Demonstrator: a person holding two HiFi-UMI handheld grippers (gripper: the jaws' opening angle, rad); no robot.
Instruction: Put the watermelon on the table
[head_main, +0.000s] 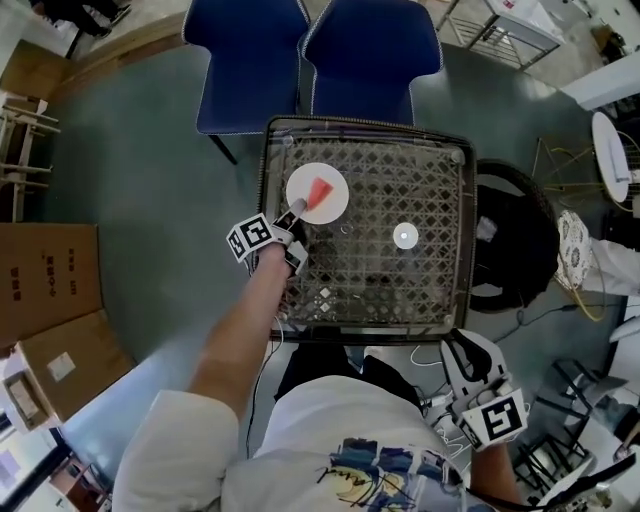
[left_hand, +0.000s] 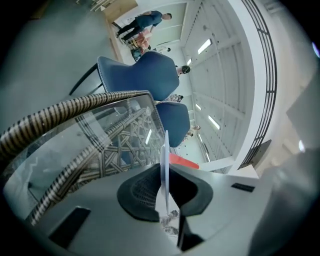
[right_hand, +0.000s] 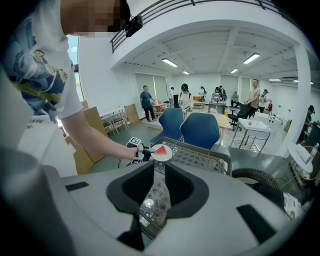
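Note:
A red watermelon slice lies on a white plate over the far left part of the glass-topped table. My left gripper is shut on the plate's near left rim. In the left gripper view the plate stands edge-on between the jaws, with the watermelon just beyond. Whether the plate touches the glass I cannot tell. My right gripper hangs off the table's near right corner, open a little and empty. The right gripper view shows the plate and slice from afar.
A small white disc lies on the glass right of centre. Two blue chairs stand behind the table. A black round object sits to the table's right, and cardboard boxes lie on the floor at left. Cables trail under the near edge.

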